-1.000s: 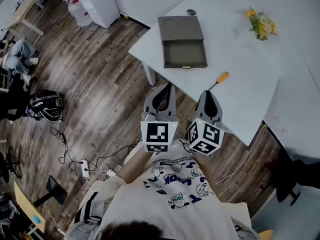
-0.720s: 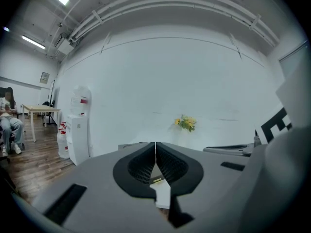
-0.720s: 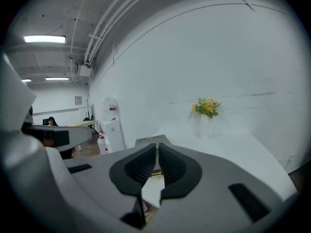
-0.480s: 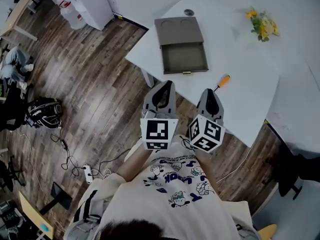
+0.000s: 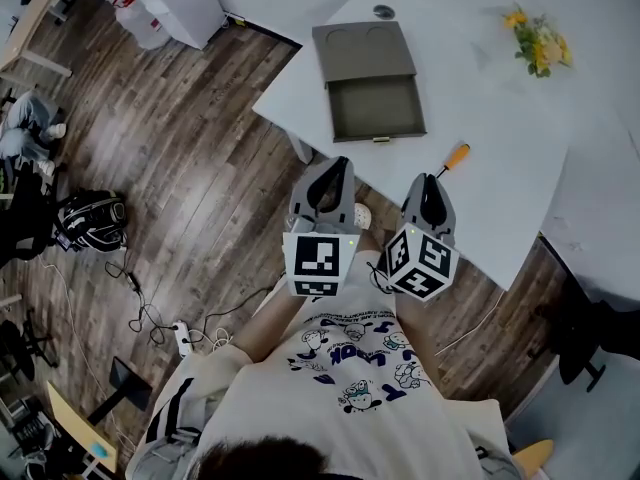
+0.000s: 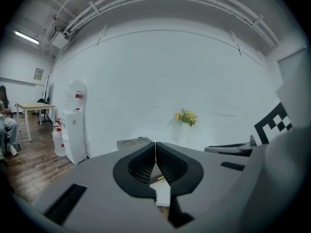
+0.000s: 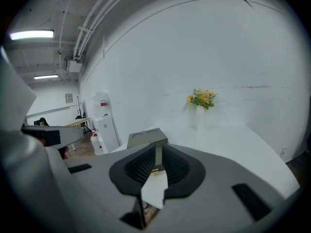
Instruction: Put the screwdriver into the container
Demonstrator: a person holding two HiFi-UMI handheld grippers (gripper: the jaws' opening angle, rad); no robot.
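Both have advanced toward the white table point(image 5: 500, 78). Left gripper point(image 5: 334, 165) and right gripper point(image 5: 428, 180): jaws together, empty. Spread the right jaws before straddling the orange-handled screwdriver point(image 5: 451, 159) just beyond.

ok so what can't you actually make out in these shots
- screwdriver: tip lost behind the right gripper, head view; out of both gripper views.
- container: drawer inside blocked by jaws in both gripper views.
- small round object beyond it: too small to identify, head view.

A white table point(image 5: 500, 208) bears a grey container point(image 5: 368, 78), a screwdriver point(image 5: 452, 159) and flowers point(image 5: 541, 44).
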